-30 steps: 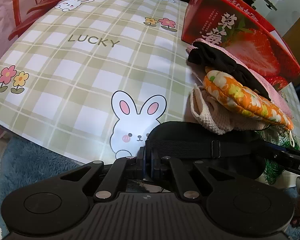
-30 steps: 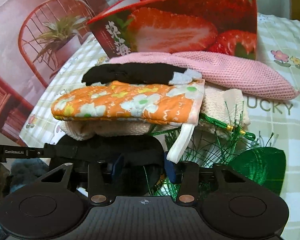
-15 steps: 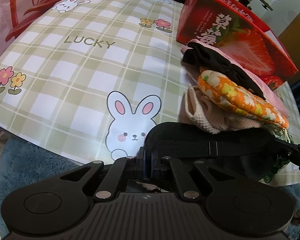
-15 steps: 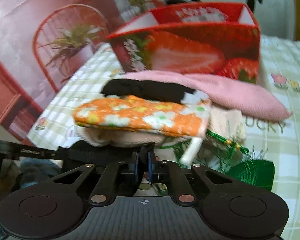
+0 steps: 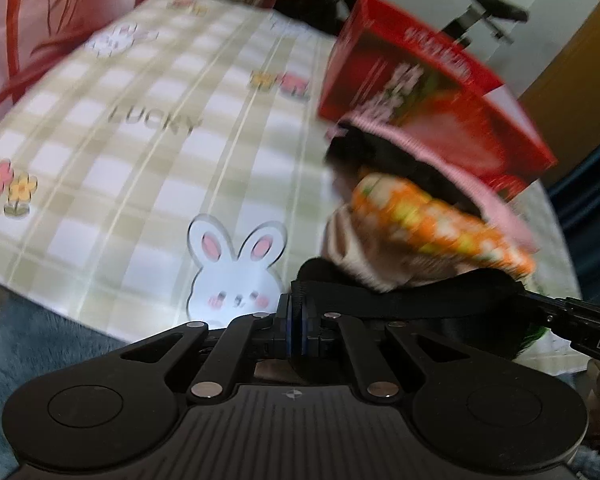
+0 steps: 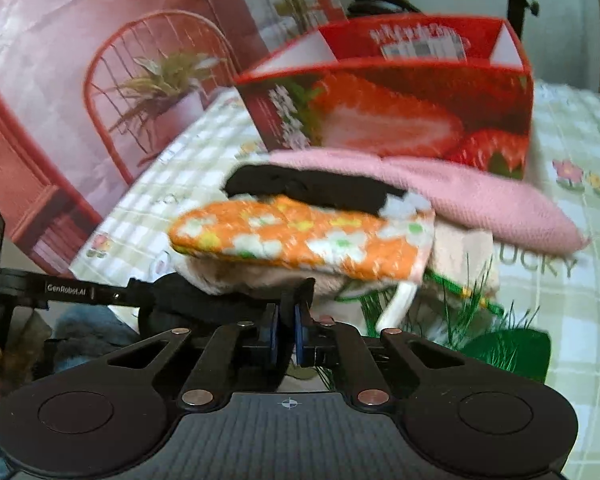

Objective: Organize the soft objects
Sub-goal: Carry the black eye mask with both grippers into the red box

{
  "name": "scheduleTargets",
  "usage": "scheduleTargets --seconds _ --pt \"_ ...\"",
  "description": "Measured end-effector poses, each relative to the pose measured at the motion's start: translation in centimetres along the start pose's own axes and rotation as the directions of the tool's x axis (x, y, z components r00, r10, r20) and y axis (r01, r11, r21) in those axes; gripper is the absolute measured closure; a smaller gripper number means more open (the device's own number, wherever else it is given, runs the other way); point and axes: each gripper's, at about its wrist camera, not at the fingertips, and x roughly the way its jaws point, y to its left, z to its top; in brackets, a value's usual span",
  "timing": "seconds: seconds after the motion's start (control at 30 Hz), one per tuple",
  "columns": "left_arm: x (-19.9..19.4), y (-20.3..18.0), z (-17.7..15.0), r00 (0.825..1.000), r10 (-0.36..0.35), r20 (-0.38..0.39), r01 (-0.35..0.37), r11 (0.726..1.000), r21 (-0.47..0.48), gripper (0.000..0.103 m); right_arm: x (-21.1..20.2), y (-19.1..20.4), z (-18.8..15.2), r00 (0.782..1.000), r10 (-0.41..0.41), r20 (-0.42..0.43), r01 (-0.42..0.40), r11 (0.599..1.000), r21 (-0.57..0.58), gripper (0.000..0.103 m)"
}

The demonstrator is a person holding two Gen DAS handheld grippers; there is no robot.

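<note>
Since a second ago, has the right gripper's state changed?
Yes. The right gripper, open a second ago, is now shut on the black strap, in front of the strawberry box.

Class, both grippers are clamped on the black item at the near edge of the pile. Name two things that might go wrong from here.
1. The black item lies under the orange floral mitt and cream cloth; pulling it may topple the pile.
2. The green netting beside the right gripper may snag. The left gripper holds the strap, which may slip.
</note>
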Motion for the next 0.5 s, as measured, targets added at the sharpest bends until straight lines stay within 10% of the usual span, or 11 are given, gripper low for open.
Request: scheduleTargets --seconds 0.5 --pt "-7.9 -3.0 2.7 0.977 -0.082 0.199 0.064 0.993 0.095 0.098 -8.2 2.1 4.0 0.972 0.059 0.227 -0.043 0.996 -0.077 0.096"
